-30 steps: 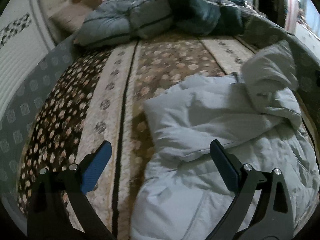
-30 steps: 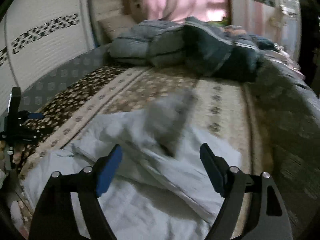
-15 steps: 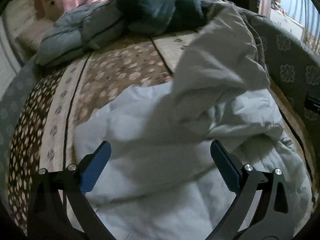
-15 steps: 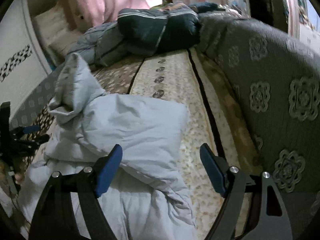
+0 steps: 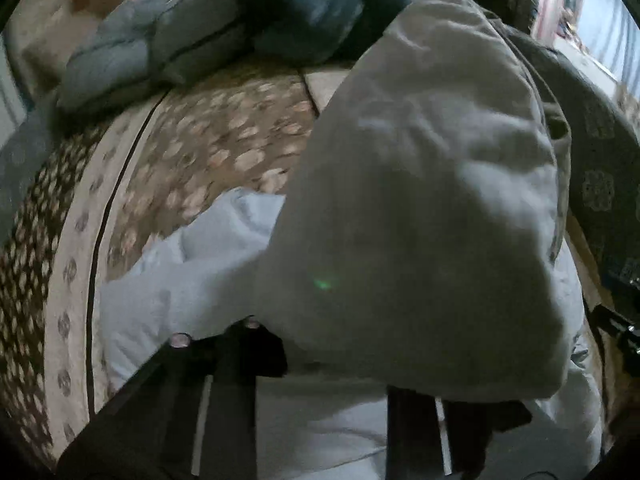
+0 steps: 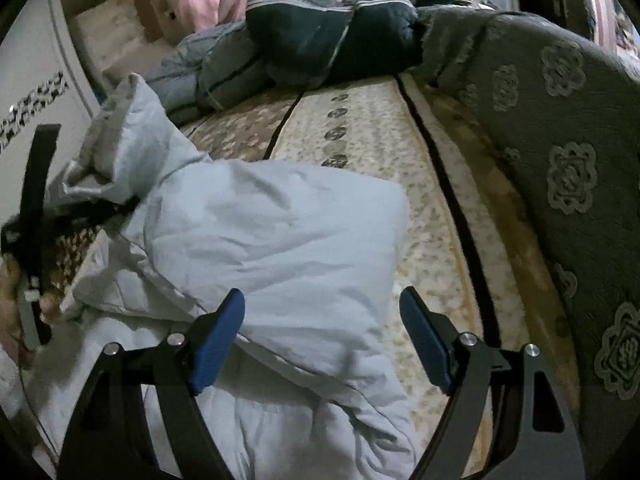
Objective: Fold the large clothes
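Observation:
A pale blue padded coat lies crumpled on a patterned bed cover. In the left wrist view a raised flap of the coat fills the frame and hides the left gripper's fingertips, so I cannot tell how the jaws stand. In the right wrist view the left gripper reaches into the coat under a lifted part of it. My right gripper is open and empty, just above the coat's folded edge.
Grey and dark blue quilted coats are piled at the far end of the bed. A grey patterned bedspread rises along the right side. A white quilted headboard panel stands at the left.
The left gripper has pushed in close to the coat, and the raised flap now covers its fingers. The right gripper has stayed open over the coat's edge.

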`<state>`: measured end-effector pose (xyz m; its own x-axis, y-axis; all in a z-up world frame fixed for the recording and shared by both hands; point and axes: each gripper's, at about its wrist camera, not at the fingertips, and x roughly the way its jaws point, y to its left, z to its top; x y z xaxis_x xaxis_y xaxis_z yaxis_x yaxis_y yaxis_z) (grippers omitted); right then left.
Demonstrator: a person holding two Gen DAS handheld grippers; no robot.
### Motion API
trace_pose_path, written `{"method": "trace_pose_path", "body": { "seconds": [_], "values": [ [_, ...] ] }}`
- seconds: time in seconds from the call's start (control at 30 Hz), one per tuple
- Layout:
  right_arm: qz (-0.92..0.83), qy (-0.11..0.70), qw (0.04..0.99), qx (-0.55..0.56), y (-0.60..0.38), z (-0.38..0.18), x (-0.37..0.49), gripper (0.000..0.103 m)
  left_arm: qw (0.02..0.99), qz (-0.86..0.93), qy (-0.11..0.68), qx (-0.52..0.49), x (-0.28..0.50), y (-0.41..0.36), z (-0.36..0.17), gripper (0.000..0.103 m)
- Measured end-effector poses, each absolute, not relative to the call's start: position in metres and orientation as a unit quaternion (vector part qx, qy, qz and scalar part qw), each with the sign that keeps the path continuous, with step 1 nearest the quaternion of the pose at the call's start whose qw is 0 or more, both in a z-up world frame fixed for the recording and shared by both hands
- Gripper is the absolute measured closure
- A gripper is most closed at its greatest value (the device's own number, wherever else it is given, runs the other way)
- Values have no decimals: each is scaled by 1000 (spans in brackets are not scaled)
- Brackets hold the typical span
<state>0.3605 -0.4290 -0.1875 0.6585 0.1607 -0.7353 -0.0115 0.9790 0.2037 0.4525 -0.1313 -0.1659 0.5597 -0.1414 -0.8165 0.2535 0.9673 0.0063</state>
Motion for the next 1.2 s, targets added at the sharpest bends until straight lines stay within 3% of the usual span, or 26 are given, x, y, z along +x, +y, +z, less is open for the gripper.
{"method": "trace_pose_path", "body": {
  "seconds": [0.23,0.33,0.37,0.4,0.43,0.53,0.77,0.93,0.97,1.03,1.1,1.13,1.2],
  "values": [
    [58,373,924,61,-396,-166,360,23,866,-114,478,-92,386,-21,-144,87],
    [66,377,922,49,-381,-161,365,23,851,-93,509,-96,373,15,-168,65],
    [66,380,922,42,-375,-160,366,23,845,-75,521,-89,370,25,-177,53],
    [67,380,922,40,-371,-158,366,23,842,-53,530,-82,364,38,-184,35],
    [69,380,921,38,-367,-156,365,23,839,-44,536,-82,360,49,-187,27],
    [76,381,921,27,-355,-150,361,23,842,-21,533,-73,344,73,-184,15],
    [46,402,914,-2,-361,-147,357,23,862,-9,502,-64,352,95,-162,6],
    [9,437,897,72,-410,-166,375,23,858,-22,510,-61,407,78,-168,7],
    [6,451,887,103,-422,-175,383,23,859,-17,509,-51,412,75,-171,11],
    [8,460,877,137,-434,-186,394,23,860,-27,509,-27,417,66,-177,27],
    [31,473,863,177,-439,-201,409,24,845,-53,532,-22,428,55,-190,69],
    [42,480,856,185,-436,-208,414,26,837,-63,544,-20,433,48,-198,71],
    [55,489,854,168,-423,-218,423,50,840,-53,540,19,431,34,-205,81]
  ]
}}
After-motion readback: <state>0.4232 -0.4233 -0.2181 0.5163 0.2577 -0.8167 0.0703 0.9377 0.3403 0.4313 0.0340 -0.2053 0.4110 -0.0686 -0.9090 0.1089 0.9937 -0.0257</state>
